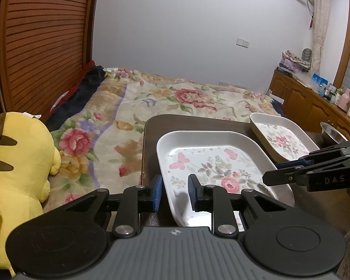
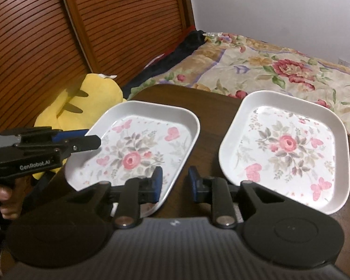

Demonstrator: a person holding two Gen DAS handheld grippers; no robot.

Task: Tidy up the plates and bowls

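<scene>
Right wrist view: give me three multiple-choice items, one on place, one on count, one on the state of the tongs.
1. Where does the yellow plush toy lie?
A. beyond the dark wooden table's left edge
B. on the right plate
C. between the plates

2. How many white square floral plates are on the table?
A. one
B. two
C. four

3. What state are the right tongs in?
A. shut on a plate
B. open, holding nothing
C. out of view

Answers:
1 A: the plush shows past the table edge, left of the left floral plate.
2 B: that plate and the right floral plate lie apart, side by side.
3 B: a clear gap separates the blue pads, nothing between them.
</scene>
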